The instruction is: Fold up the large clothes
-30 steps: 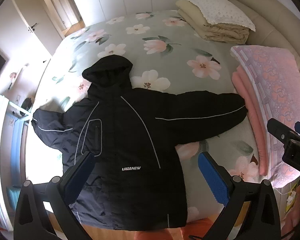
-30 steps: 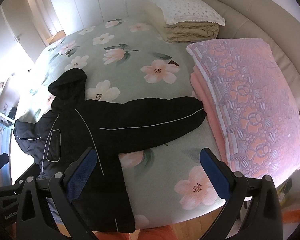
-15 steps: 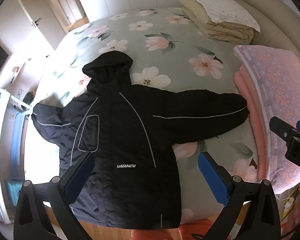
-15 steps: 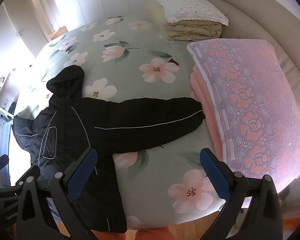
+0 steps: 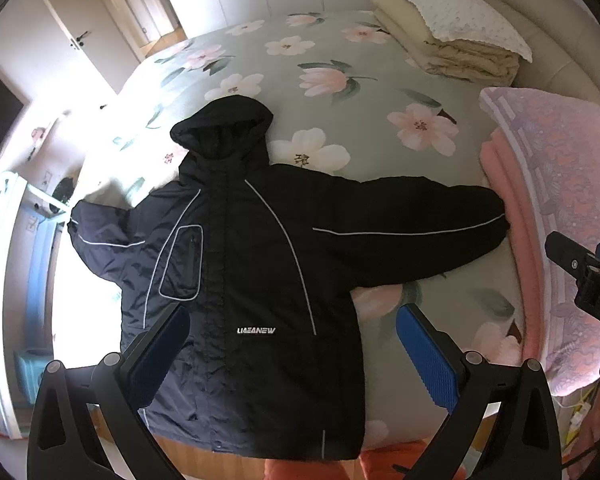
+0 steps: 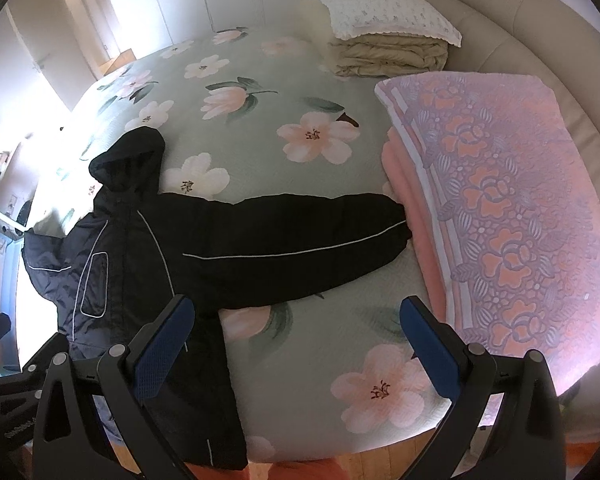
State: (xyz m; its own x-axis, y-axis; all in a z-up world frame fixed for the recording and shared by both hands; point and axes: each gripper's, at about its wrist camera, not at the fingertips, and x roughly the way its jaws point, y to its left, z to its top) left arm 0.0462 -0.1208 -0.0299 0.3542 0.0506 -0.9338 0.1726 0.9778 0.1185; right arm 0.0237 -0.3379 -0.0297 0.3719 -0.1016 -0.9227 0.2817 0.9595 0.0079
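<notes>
The lower hem of the black jacket (image 5: 260, 280) is partly covered by the left tongs (image 5: 292, 346) in the left wrist view, and its bottom corner is cut off by the picture's edge. In the right wrist view, the jacket's lower body is hidden behind the right tongs (image 6: 296, 340). The far cuff on the window side is washed out by glare. The right end of the pink blanket (image 6: 512, 216) is cropped. The small chest lettering cannot be read with certainty.
</notes>
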